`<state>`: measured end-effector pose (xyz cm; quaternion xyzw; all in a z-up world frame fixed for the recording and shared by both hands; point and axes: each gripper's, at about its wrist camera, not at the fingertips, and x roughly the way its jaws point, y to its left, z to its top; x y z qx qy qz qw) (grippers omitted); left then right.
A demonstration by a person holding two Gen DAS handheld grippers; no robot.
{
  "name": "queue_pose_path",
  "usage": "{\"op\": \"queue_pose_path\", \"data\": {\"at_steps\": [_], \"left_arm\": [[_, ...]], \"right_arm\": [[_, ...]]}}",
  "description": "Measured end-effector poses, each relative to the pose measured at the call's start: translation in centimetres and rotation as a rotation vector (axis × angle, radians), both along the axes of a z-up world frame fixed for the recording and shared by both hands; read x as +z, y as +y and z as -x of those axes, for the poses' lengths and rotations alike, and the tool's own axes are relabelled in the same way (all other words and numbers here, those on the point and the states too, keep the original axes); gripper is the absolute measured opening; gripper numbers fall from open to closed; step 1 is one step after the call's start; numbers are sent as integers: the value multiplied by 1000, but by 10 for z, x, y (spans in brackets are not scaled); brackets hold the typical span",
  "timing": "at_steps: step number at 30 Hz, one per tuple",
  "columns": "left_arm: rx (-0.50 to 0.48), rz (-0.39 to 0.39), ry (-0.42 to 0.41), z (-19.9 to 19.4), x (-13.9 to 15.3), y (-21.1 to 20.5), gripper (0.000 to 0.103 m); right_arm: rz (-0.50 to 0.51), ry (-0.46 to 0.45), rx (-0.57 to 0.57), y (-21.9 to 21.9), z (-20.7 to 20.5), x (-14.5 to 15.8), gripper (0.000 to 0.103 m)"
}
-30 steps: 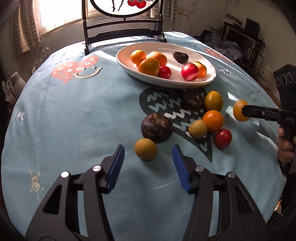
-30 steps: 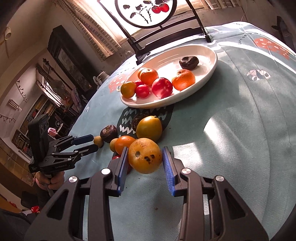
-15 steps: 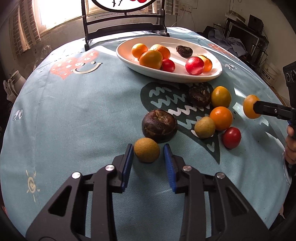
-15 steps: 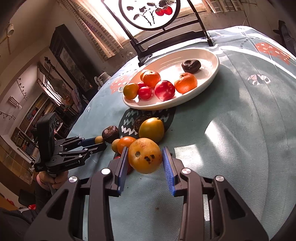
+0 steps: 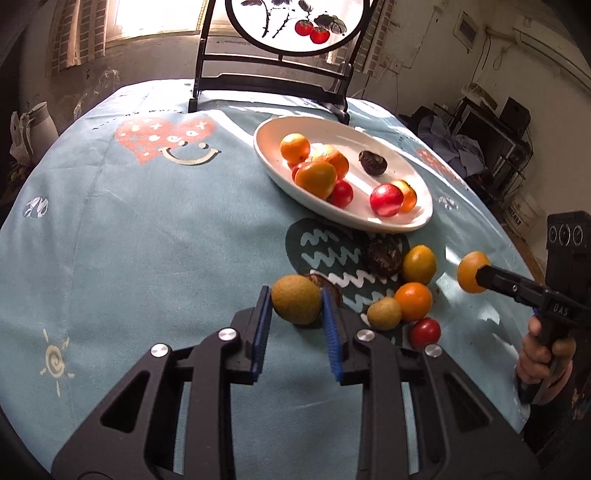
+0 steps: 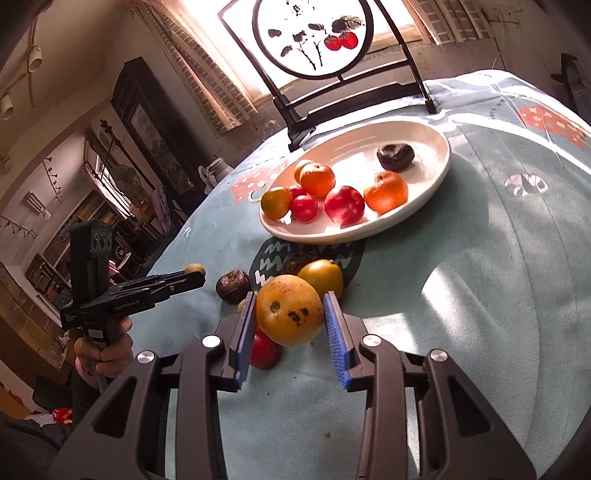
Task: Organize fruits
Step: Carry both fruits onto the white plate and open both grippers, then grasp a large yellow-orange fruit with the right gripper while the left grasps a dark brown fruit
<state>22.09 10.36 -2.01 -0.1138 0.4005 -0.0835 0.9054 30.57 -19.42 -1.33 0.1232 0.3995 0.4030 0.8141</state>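
Brown-yellow fruit clamped in left jaws; spotted orange fruit clamped in right jaws, spots visible right view only.

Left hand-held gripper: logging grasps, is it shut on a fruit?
Shut: the left hand-held gripper has both blue pads pressing the tan fruit.

place: home | cues: tablecloth; bookshelves; curtained window

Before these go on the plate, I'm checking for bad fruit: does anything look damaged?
Yes. The yellow-orange round fruit clamped in the right gripper has dark spots and a small hole on the skin facing the camera. The tan round fruit in the left gripper looks unmarked.
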Motion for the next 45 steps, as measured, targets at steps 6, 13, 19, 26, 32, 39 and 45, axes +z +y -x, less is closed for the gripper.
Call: {"op": "queue_pose_path", "data": {"at_steps": [6, 13, 19, 26, 32, 39, 45], "left_arm": [[33, -32, -91, -48, 34, -47, 27], [21, -177, -37, -114, 19, -91, 27], [50, -227, -79, -111, 23, -90, 81], [199, -249, -193, -55, 53, -51, 99], [303, -115, -127, -41, 46, -3, 99], [328, -43, -69, -38, 33, 13, 99], [294, -91, -72, -38, 34, 2, 99]], "right_arm": [[14, -125, -176, 16, -45, 14, 37], [83, -131, -270, 25, -108, 3, 37], [88, -101, -269, 20, -114, 3, 55], [50, -84, -184, 13, -68, 24, 55], [120, 17, -32, 37, -39, 5, 55], [246, 69, 25, 52, -35, -17, 55], [318, 22, 24, 57, -32, -22, 42]]}}
